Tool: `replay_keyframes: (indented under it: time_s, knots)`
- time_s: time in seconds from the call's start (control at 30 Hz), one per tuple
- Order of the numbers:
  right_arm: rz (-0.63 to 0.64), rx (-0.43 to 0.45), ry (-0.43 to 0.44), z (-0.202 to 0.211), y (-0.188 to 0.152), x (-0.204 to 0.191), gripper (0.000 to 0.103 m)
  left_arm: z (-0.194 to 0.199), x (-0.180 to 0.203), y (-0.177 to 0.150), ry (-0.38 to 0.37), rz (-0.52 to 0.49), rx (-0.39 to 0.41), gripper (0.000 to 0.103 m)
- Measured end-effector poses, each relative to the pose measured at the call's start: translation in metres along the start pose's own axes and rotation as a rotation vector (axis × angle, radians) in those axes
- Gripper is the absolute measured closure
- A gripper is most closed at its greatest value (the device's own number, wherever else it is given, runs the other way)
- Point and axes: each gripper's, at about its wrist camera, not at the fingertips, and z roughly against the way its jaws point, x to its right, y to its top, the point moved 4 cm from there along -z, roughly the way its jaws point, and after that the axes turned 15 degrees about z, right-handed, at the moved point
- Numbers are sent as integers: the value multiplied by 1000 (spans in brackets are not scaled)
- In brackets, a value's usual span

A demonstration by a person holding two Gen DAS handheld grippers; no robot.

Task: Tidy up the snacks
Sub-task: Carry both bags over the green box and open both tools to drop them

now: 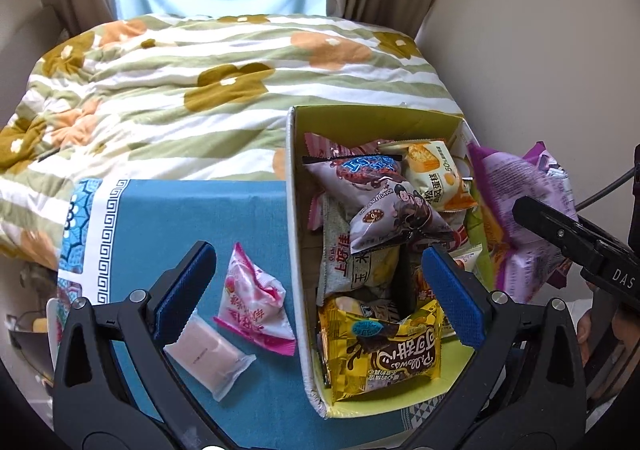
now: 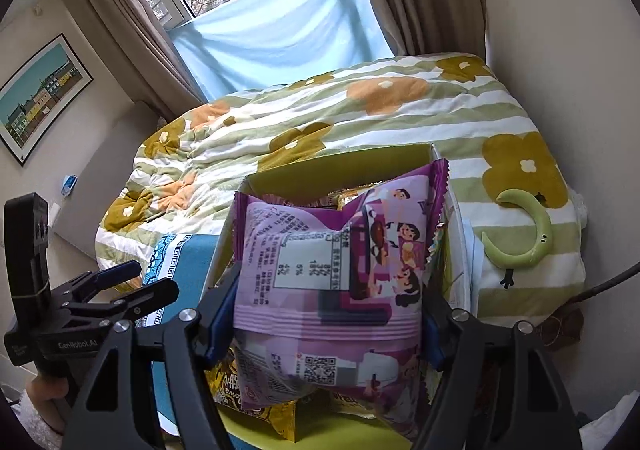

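Note:
A cardboard box (image 1: 295,210) with a green inside stands on a teal cloth (image 1: 180,218) and holds several snack packs. My left gripper (image 1: 320,290) is open and empty, straddling the box's left wall. A pink triangular pack (image 1: 252,298) and a clear-wrapped pale pack (image 1: 210,356) lie on the cloth between its fingers. My right gripper (image 2: 326,326) is shut on a purple snack pack (image 2: 332,270) and holds it over the box (image 2: 280,174). That pack also shows in the left wrist view (image 1: 516,210) at the box's right side.
The cloth lies on a bed with a green-striped floral quilt (image 1: 180,90). A green crescent-shaped item (image 2: 524,234) lies on the quilt right of the box. Curtains and a window are behind, walls on both sides.

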Motion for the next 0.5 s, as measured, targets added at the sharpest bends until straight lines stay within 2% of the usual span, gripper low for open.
replay_keyframes:
  time_s: [0.03,0.1,0.13,0.17,0.27,0.5]
  knots:
    - [-4,8,16,-1,0,-1,30,0,-1,-1,-3,6,1,1]
    - [-11,29,31,0,-2,-3,18,2,-6,-4,-5,15,-4,1]
    - [-9,41,32,2,-3,-5,6,1,-7,-7,-3,17,-7,1]
    - [-1,57,28,4,-5,-7,0,1,-9,-9,-1,19,-11,1]
    - [27,87,-9,11,-13,-10,0,-1,-14,-19,5,28,-23,1]
    - [51,72,-32,13,-25,-9,1,1,-23,-37,21,50,-36,1]
